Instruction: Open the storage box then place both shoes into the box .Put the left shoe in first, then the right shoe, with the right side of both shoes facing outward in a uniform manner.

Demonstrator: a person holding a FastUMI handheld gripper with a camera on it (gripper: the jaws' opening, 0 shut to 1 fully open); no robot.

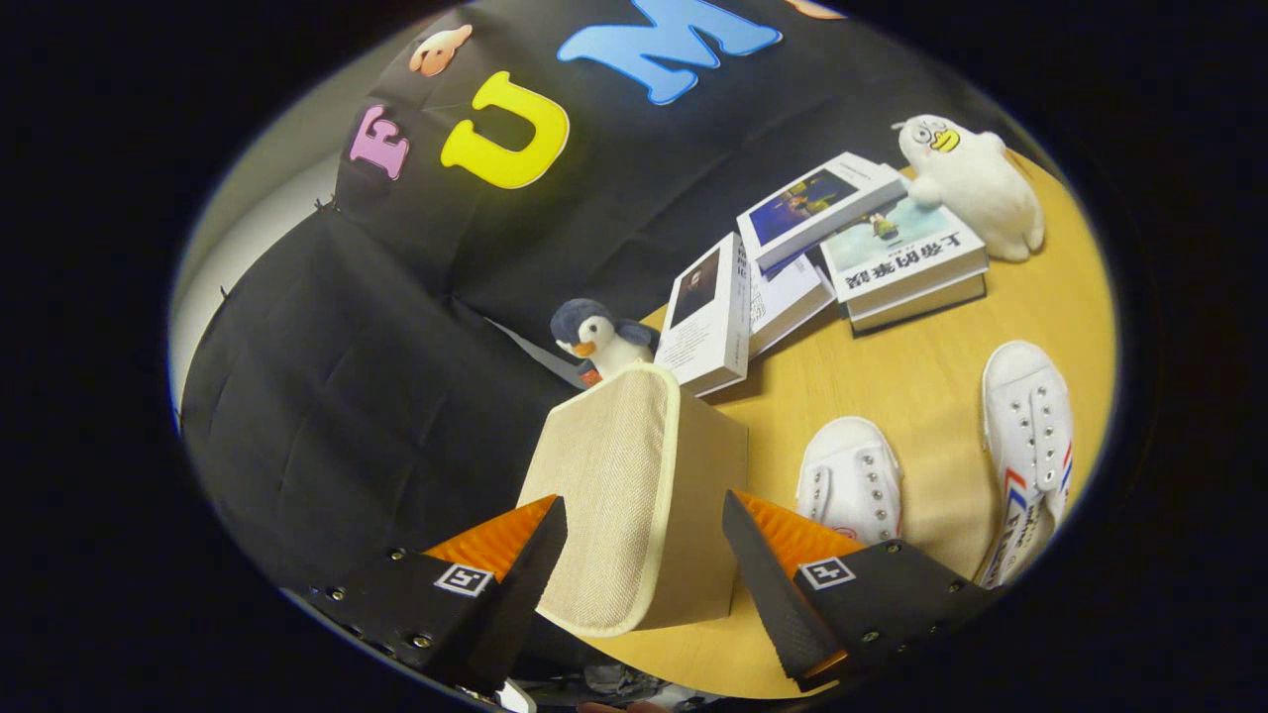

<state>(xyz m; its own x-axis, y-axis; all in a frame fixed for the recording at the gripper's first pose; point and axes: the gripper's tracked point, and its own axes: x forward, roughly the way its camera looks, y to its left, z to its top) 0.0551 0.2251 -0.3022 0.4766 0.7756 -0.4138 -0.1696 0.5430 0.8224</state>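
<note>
Gripper view: jaws wide apart around storage box [634,495], possibly hiding nearer shoe's [850,480] heel.

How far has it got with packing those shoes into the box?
Barely begun. The beige storage box stands between the open gripper fingers, its lid apparently still down, though its top is hard to judge. In hand: opening it; neither finger clearly presses on it. Left: both white shoes, the nearer and the farther, lie on the table beyond the box.
</note>
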